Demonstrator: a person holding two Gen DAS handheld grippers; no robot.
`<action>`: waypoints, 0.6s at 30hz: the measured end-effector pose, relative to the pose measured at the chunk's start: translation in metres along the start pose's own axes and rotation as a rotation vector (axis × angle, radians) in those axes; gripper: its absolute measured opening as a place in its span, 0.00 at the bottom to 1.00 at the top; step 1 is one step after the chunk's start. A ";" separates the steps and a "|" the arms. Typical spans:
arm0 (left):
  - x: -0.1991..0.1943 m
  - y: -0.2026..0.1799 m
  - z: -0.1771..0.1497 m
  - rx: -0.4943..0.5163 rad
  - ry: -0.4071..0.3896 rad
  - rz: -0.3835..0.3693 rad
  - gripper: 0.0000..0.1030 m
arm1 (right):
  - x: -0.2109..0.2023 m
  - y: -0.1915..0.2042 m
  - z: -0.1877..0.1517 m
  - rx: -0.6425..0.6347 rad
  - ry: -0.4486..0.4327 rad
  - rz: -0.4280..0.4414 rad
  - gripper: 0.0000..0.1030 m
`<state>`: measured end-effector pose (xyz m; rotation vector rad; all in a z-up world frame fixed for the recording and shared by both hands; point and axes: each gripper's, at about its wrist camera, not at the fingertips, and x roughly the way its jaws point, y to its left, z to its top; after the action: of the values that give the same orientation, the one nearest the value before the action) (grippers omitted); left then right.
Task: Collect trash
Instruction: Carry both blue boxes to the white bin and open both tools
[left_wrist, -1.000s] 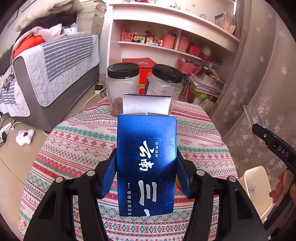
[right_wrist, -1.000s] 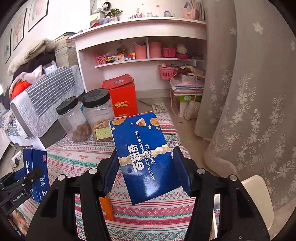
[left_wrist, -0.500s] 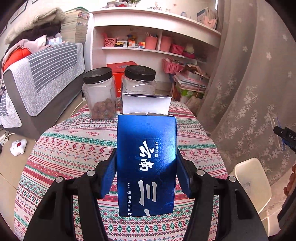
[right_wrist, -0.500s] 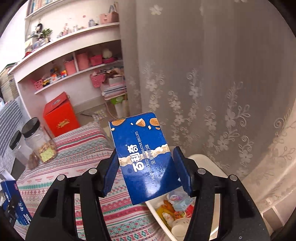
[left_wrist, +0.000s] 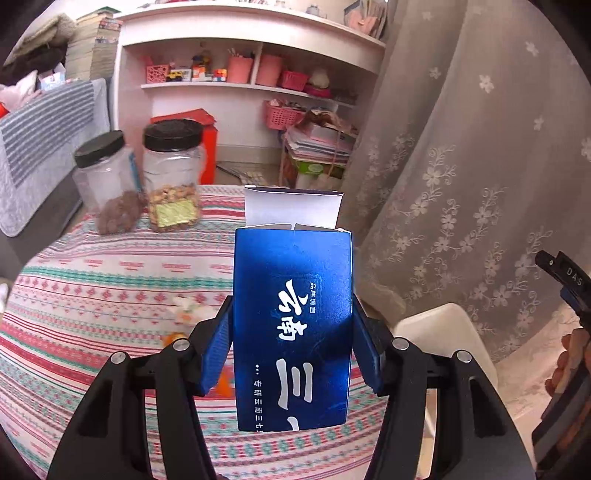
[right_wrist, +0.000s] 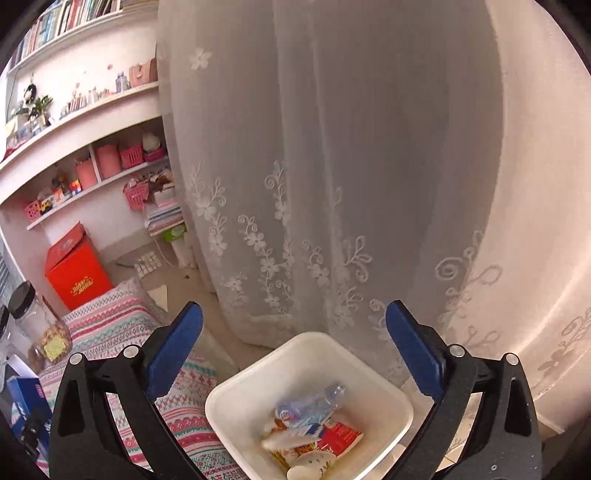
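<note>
Left tool (left_wrist: 291, 354) pinching a blue box (left_wrist: 291, 328) upright between its blue pads, top flap open and white, held above the striped counter (left_wrist: 92, 295). Right tool (right_wrist: 293, 354) spread wide and empty, hanging directly over the white bin (right_wrist: 229, 398), which sits on the floor just beside the counter edge, near the lace curtain (right_wrist: 332, 184). Bin already part filled: a plastic bottle (right_wrist: 314, 402), wrappers, a cup or two. Small orange and white scraps (left_wrist: 184, 317) lying on the counter behind the box, likely still to be collected.

Judged next: carrying the box across to the bin and letting go. Several ways to fail from here:

- Both tools converging on one bin. In the left view the right tool (left_wrist: 565, 280) sits close at the frame edge; a clash likely unless it clears first.
- Box gripped only on its lower half, so top-heavy; a quick swing could tilt it out of the pads.
- Open flap catching the bin rim or the curtain on the way over.
- Releasing too early, over the counter edge rather than the bin mouth, dropping the box to the floor.
- Box landing flat across the heap and resting on the rim instead of sinking in.
- Two jars (left_wrist: 170, 184) standing well back on the counter, little risk there unless the arm sweeps wide.
</note>
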<state>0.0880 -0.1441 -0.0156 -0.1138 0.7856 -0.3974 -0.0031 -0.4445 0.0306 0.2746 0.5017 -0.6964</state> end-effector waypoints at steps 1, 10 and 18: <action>0.006 -0.013 0.001 0.002 0.012 -0.027 0.56 | -0.004 -0.006 0.005 0.019 -0.024 0.000 0.93; 0.047 -0.134 -0.009 0.096 0.086 -0.177 0.56 | -0.028 -0.036 0.032 0.099 -0.153 0.003 0.93; 0.089 -0.218 -0.039 0.155 0.272 -0.298 0.64 | -0.036 -0.045 0.042 0.145 -0.178 0.051 0.93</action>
<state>0.0506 -0.3774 -0.0495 -0.0315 1.0064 -0.7658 -0.0423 -0.4745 0.0819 0.3570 0.2743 -0.7014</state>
